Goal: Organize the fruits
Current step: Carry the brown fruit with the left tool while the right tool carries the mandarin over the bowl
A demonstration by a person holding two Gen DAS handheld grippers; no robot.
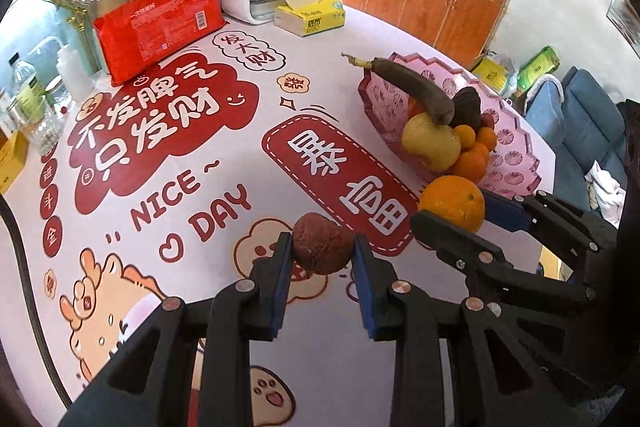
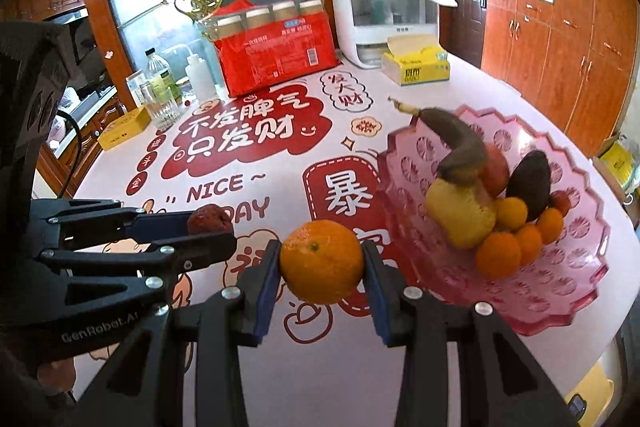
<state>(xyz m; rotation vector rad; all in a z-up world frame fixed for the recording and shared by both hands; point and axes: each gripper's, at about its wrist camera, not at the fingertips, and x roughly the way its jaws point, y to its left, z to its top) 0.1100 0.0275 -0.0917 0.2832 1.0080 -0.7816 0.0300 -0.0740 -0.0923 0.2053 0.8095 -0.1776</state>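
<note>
The orange point(image 2: 322, 261) sits pinched across its middle by my right tool point(image 2: 322, 267), lifted clear of the desk point(image 1: 224, 131) and just short of the pink fruit tray point(image 2: 560, 283); my left tool point(image 1: 322, 251) pinches a small brown wrinkled fruit point(image 1: 322, 243), also in the air and beside the other. I judge the orange light, round and fairly firm, its peel a bit giving and slick, so the pads belong on the widest girth where they are now; any higher or lower and it could roll out. The brown fruit looks dry and rough, so it should grip well, though it may be soft or brittle inside and I would not squeeze harder. The tray already holds a dark banana point(image 2: 456, 143), a yellow apple-like fruit point(image 2: 460, 215), a dark avocado-like fruit point(image 2: 530, 181) and a heap of small oranges point(image 2: 520, 243), stacked loosely; I think setting mine into the bare near part of the tray is safer than onto the pile, where round fruit could tumble
</note>
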